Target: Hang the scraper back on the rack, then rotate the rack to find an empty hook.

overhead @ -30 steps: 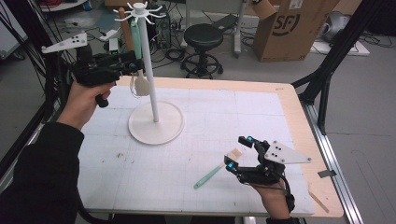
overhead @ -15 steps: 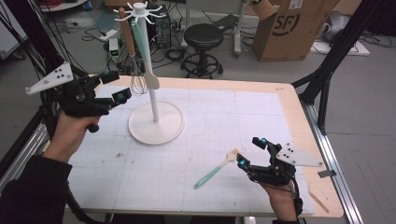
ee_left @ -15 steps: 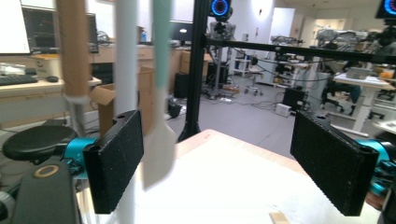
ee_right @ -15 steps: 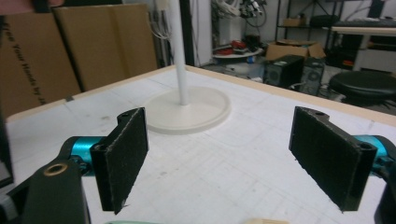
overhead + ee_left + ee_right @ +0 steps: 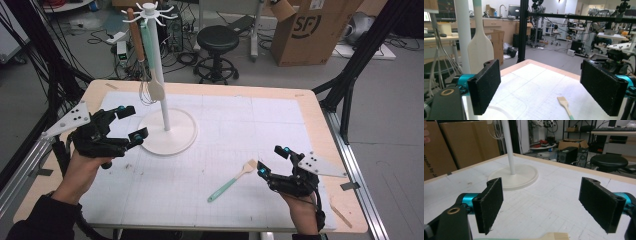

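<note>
Since the earlier frames the left hand-held gripper [image 5: 131, 122] has come down from the upper left of the high view, beside the pole, to the lower left edge of the stand's base [image 5: 167, 132], jaws spread and holding nothing. The right hand-held gripper [image 5: 269, 161] has drawn back toward the lower right, away from the brush [image 5: 232, 180], and is also released, jaws wide apart. The brush has not moved: it lies flat on the desk [image 5: 305, 107] at lower centre, just left of the right gripper. Its long axis runs diagonally, green handle toward lower left, pale bristle end toward upper right. A whisk [image 5: 145, 90] and a spatula [image 5: 155, 87] hang from the stand. The box [image 5: 307, 30] at upper right reads "SF".
</note>
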Demonstrator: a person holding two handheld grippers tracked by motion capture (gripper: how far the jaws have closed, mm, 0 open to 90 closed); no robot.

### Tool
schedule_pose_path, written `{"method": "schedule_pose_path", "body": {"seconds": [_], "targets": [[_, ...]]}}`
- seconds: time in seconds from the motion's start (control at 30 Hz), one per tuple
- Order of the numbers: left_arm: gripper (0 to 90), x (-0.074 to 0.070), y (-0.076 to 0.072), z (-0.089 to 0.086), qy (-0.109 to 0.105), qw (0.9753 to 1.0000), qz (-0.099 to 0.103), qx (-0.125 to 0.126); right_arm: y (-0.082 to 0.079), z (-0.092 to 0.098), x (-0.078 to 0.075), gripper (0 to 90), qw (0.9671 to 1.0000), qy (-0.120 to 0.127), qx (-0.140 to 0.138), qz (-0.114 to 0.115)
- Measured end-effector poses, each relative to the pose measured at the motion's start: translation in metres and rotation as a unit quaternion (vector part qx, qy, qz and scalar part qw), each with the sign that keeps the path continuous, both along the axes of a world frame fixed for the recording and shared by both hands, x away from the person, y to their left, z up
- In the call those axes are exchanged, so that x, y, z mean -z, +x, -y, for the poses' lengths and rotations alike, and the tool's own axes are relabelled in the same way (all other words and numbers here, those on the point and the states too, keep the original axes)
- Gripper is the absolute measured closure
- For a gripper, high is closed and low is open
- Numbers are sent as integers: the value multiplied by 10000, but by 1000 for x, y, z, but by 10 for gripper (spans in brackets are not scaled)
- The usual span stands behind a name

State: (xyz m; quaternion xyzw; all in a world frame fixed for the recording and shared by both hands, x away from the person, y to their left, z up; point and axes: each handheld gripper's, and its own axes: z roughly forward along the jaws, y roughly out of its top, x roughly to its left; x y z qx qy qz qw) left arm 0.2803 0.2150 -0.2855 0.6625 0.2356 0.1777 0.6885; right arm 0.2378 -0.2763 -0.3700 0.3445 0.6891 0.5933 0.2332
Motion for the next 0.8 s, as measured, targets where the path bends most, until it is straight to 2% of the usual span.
{"method": "schedule_pose_path", "body": {"seconds": [0.07,0.23,0.57,0.8], "targets": [[173,-1,0,2,-67,10000,-18,6,0,0,1,185,10000,-29,-29,-30],[182,-3,0,5,-1,10000,-58,-28,-1,0,-2,185,10000,-20,-49,4],[209,-16,5,8,1,10000,30,5,-3,2,-3,185,10000,15,-52,-2],[351,-18,9,7,78,10000,45,-37,-5,4,-3,185,10000,8,-59,5]]}}
